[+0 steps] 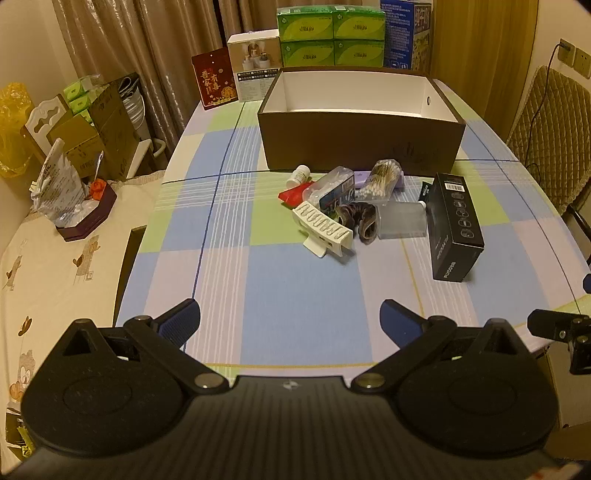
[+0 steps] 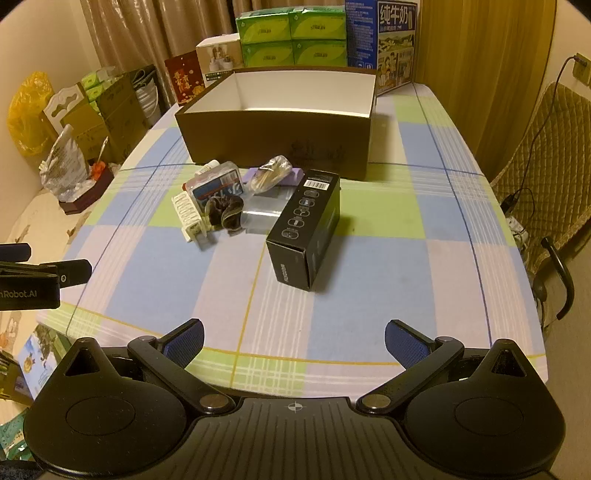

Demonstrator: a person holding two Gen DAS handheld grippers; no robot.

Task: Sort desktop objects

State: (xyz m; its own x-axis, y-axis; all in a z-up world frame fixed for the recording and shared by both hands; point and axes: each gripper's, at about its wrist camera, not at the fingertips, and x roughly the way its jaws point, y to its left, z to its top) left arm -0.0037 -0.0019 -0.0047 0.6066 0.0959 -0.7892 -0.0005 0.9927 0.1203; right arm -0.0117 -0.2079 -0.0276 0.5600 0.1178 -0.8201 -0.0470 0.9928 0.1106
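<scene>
A pile of small objects lies before an open brown box (image 1: pixel 362 144) (image 2: pixel 273 136) with a white, empty inside. The pile holds a black carton (image 1: pixel 456 225) (image 2: pixel 306 229), a white hair claw (image 1: pixel 325 229) (image 2: pixel 190 218), a dark scrunchie (image 1: pixel 360 219) (image 2: pixel 225 212), a clear container (image 1: pixel 402 219), a bag of cotton swabs (image 1: pixel 380 179) (image 2: pixel 267 175), a clear blue-labelled case (image 1: pixel 332 186) (image 2: pixel 218 184), a white pill bottle (image 1: pixel 298 175) and a red item (image 1: pixel 291 194). My left gripper (image 1: pixel 290 317) and right gripper (image 2: pixel 293 341) are open and empty, near the table's front edge.
Green tissue boxes (image 1: pixel 330 35), a blue milk carton (image 2: pixel 382 40) and gift boxes (image 1: pixel 214 79) stand behind the brown box. A padded chair (image 2: pixel 546 155) is at the right. A side surface at left holds a bag and a dark tray (image 1: pixel 86 218).
</scene>
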